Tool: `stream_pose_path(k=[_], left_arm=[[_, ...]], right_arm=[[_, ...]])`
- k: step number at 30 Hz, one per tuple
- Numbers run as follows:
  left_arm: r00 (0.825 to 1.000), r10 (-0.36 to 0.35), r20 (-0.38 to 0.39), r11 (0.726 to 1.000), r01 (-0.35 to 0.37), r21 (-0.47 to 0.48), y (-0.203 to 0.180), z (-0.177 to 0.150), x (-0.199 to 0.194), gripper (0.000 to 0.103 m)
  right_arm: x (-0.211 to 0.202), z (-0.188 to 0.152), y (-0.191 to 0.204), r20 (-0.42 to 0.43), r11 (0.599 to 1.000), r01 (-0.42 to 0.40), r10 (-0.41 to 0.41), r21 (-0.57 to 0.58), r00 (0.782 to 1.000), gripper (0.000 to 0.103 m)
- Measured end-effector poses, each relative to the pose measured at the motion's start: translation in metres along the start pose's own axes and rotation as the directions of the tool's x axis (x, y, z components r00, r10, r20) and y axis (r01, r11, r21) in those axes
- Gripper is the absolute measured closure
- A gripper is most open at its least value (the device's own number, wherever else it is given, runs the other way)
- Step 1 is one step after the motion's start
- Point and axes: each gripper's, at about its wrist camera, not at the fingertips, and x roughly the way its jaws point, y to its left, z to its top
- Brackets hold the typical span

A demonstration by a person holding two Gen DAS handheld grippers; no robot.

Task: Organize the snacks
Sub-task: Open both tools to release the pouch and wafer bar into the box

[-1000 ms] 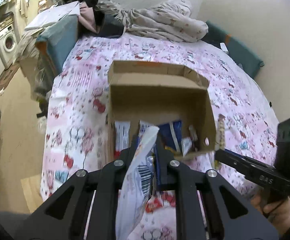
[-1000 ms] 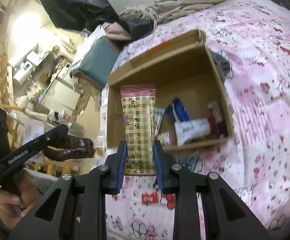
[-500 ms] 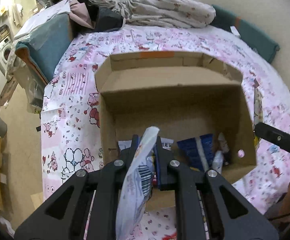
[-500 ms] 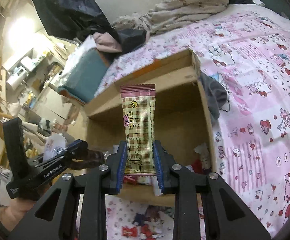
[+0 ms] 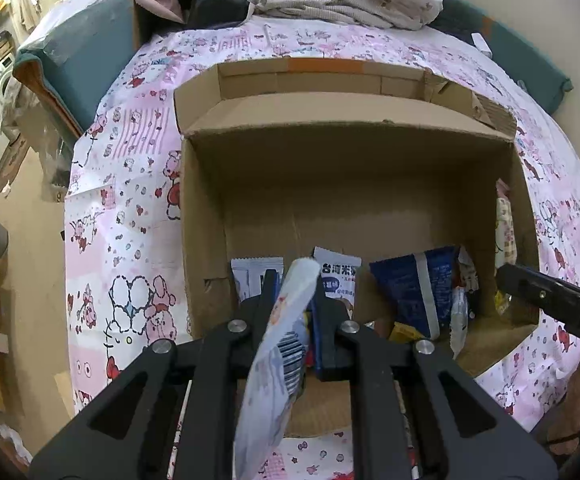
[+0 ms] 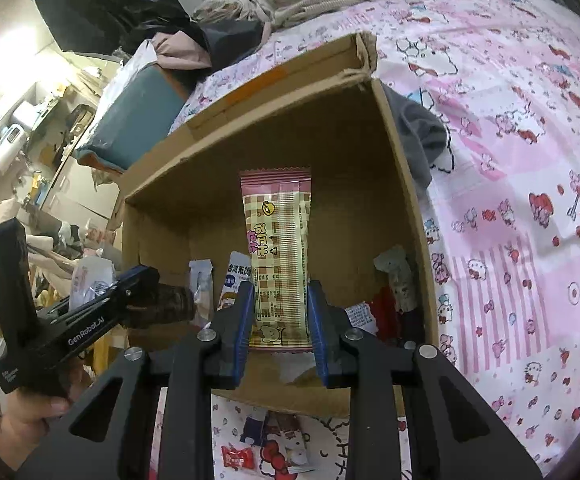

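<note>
1. while both of my grippers hover over the near edge of the open cardboard box (image 5: 346, 168), each is clamped on a snack: the left gripper (image 5: 295, 300) pinches a pale blue and white packet (image 5: 280, 344), and the right gripper (image 6: 280, 312) pinches a pink and cream checked wafer packet (image 6: 278, 248) that stands upright between its blue pads.
2. the box sits on a bed with a pink cartoon-print sheet (image 6: 510, 160); inside, along the near wall, lie several packets, among them a dark blue pouch (image 5: 414, 288) and a white packet with printed characters (image 5: 336, 276).
3. a few small sweets (image 6: 238, 456) lie on the sheet outside the box, not yet collected.
4. risks as i judge them: the left packet is held near its middle and droops toward me, so it could slip out and fall outside the near wall.
5. the two grippers are close together, so lowering both at once could knock them together, or snag a tool on the box rim.
</note>
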Motion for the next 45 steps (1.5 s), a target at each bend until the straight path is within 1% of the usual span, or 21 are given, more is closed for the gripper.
stream_pose_path(k=[6, 8, 9, 10, 11, 12, 13, 14, 15, 16, 18, 22, 25, 29, 30, 32, 33, 34, 39, 42, 45], left_arm=[[0.999, -0.012, -0.031, 1.0, 0.011, -0.011, -0.003, -0.002, 0.008, 0.091], [0.999, -0.021, -0.032, 1.0, 0.021, 0.006, -0.009, -0.003, 0.008, 0.089], [0.999, -0.025, -0.035, 1.0, 0.026, 0.013, -0.011, -0.003, 0.008, 0.083], [0.999, -0.035, -0.037, 0.999, 0.036, 0.023, -0.014, -0.004, 0.008, 0.07], [0.998, -0.045, -0.034, 0.999, 0.046, 0.027, -0.016, -0.005, 0.006, 0.061], [0.998, -0.049, -0.029, 0.998, 0.049, 0.029, -0.017, -0.006, 0.005, 0.04], [0.999, -0.051, -0.02, 0.998, 0.051, 0.029, -0.018, -0.006, 0.003, 0.023], [0.999, -0.05, -0.008, 0.998, 0.05, 0.031, -0.019, -0.007, 0.001, 0.017], [0.999, -0.046, 0.003, 0.998, 0.046, 0.036, -0.02, -0.007, -0.001, 0.013], [0.999, -0.045, 0.012, 0.998, 0.045, 0.041, -0.021, -0.007, -0.002, 0.012], [0.998, -0.055, 0.013, 0.997, 0.054, 0.053, -0.023, -0.007, -0.004, 0.012], [0.998, -0.05, 0.027, 0.998, 0.048, 0.05, -0.023, -0.008, -0.007, 0.012], [0.997, -0.054, 0.048, 0.998, 0.053, 0.023, -0.018, -0.006, -0.01, 0.012], [0.989, -0.089, 0.119, 0.995, 0.093, -0.03, -0.007, -0.001, -0.024, 0.012], [0.984, -0.096, 0.153, 0.994, 0.104, -0.044, -0.004, 0.001, -0.031, 0.012], [0.977, -0.096, 0.193, 0.992, 0.111, -0.064, 0.0, 0.003, -0.039, 0.009], [0.973, -0.09, 0.213, 0.991, 0.11, -0.081, 0.004, 0.004, -0.042, 0.005], [0.971, -0.087, 0.222, 0.989, 0.11, -0.097, 0.008, 0.004, -0.044, 0.003], [0.982, -0.085, 0.169, 0.988, 0.105, -0.117, 0.016, 0.0, -0.039, 0.003], [0.983, -0.081, 0.162, 0.99, 0.098, -0.099, 0.016, -0.007, -0.045, 0.003], [0.983, -0.071, 0.171, 0.992, 0.087, -0.087, 0.016, -0.011, -0.054, 0.003]], right_arm=[[0.002, -0.001, 0.004, -0.004, 1.0, 0.002, -0.002, -0.012, 1.0, 0.074], [0.001, -0.001, 0.004, 0.008, 1.0, 0.013, -0.013, -0.012, 1.0, 0.072], [0.0, 0.0, 0.004, 0.016, 1.0, 0.011, -0.011, -0.012, 1.0, 0.072], [-0.001, 0.0, 0.005, 0.02, 1.0, 0.002, -0.002, -0.011, 1.0, 0.072], [-0.001, 0.001, 0.005, 0.021, 1.0, -0.008, 0.008, -0.01, 1.0, 0.071], [-0.002, 0.002, 0.006, 0.026, 1.0, -0.017, 0.018, -0.01, 1.0, 0.069], [-0.003, 0.002, 0.006, 0.03, 1.0, -0.021, 0.022, -0.011, 0.999, 0.056], [-0.004, 0.003, 0.007, 0.034, 1.0, -0.026, 0.027, -0.009, 0.999, 0.044], [-0.006, 0.004, 0.006, 0.042, 0.999, -0.035, 0.035, 0.002, 0.999, 0.022], [-0.008, 0.004, 0.005, 0.054, 0.999, -0.04, 0.039, 0.011, 0.998, 0.016], [-0.012, 0.005, 0.005, 0.08, 0.999, -0.045, 0.044, 0.011, 0.996, 0.016], [-0.011, 0.006, 0.004, 0.074, 0.999, -0.037, 0.036, 0.02, 0.997, 0.016], [-0.011, 0.007, 0.002, 0.073, 0.999, -0.041, 0.039, 0.031, 0.997, 0.016], [-0.018, 0.008, 0.002, 0.111, 0.998, -0.054, 0.05, 0.036, 0.993, 0.016], [-0.022, 0.009, 0.003, 0.126, 0.998, -0.058, 0.053, 0.036, 0.991, 0.016], [-0.027, 0.009, 0.004, 0.151, 0.997, -0.063, 0.058, 0.032, 0.987, 0.016], [-0.029, 0.01, 0.003, 0.159, 0.997, -0.066, 0.061, 0.031, 0.985, 0.016], [-0.031, 0.01, 0.003, 0.159, 0.997, -0.067, 0.061, 0.032, 0.985, 0.016], [-0.039, 0.005, -0.003, 0.154, 0.996, -0.066, 0.055, 0.068, 0.986, 0.016], [-0.045, -0.002, -0.006, 0.14, 0.994, -0.069, 0.056, 0.088, 0.989, 0.016], [-0.053, -0.008, -0.005, 0.139, 0.993, -0.074, 0.061, 0.094, 0.988, 0.016]])
